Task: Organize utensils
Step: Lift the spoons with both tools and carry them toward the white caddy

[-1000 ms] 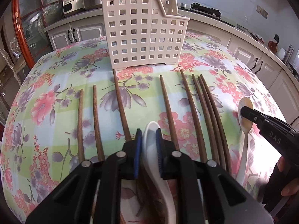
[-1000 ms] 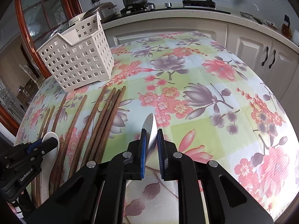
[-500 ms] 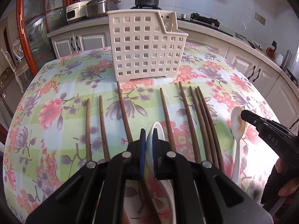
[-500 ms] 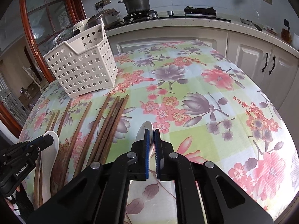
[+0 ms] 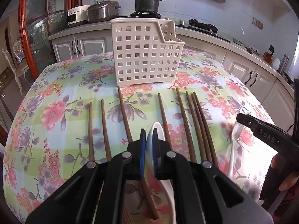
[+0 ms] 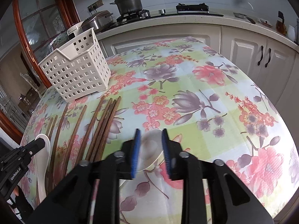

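So two white spoons are in play here. The left gripper (image 5: 149, 137) is pinching one spoon (image 5: 156, 130) by its bowl, jaws nearly closed with the blue pads pressing on both sides, handle running back under the gripper over the tabletop (image 5: 56, 97). The right gripper (image 6: 150, 146) is sitting with its jaws spread wide around the other spoon (image 6: 149, 147), pads either side of the bowl but apart from it; that view is a bit blurred, so I can't tell if the spoon is lying flat on the cloth. Brown chopsticks (image 5: 188, 123) are lying in a loose row between the two spoons, some bunched together on the right. The white slotted basket (image 5: 145, 54) is standing upright just past their tips. Kitchen counter with a pot (image 5: 146, 1) is showing behind.
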A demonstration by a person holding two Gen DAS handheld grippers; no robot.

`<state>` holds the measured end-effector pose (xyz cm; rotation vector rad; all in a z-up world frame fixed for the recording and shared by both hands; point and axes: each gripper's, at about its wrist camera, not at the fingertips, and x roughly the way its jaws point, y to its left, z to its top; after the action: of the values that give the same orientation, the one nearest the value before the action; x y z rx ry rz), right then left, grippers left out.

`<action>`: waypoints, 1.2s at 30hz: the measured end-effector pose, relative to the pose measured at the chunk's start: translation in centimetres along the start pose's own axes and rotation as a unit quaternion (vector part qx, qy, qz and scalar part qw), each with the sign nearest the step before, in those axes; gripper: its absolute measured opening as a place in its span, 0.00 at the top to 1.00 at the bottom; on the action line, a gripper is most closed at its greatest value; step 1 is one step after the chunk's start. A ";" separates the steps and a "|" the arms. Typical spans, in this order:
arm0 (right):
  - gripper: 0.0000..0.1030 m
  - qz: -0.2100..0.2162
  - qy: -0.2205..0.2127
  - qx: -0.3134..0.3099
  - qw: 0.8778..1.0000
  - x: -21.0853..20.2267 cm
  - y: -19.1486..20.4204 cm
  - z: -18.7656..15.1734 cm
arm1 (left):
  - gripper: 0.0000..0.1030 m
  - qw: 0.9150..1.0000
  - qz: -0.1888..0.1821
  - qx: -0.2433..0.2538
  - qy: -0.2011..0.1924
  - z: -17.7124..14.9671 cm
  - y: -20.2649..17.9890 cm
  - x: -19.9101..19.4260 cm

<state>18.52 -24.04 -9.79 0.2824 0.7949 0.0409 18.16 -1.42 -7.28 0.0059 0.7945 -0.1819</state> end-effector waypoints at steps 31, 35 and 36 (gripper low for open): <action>0.89 0.031 -0.160 -0.140 0.977 -4.0 7.3 2.9 | 0.93 0.993 0.014 -0.022 -0.116 2.1 -0.1 -4.3; 0.89 0.036 -0.191 -0.162 0.967 -4.2 8.7 4.3 | 0.93 0.987 0.023 -0.026 -0.155 3.8 0.3 -5.5; 0.89 0.036 -0.200 -0.166 0.965 -4.3 9.0 4.7 | 0.93 0.986 0.025 -0.027 -0.162 4.3 0.5 -5.7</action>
<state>19.47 -17.04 -1.32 -0.0036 0.3665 0.1788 17.36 -0.29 -0.29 -0.0544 0.4737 -0.1088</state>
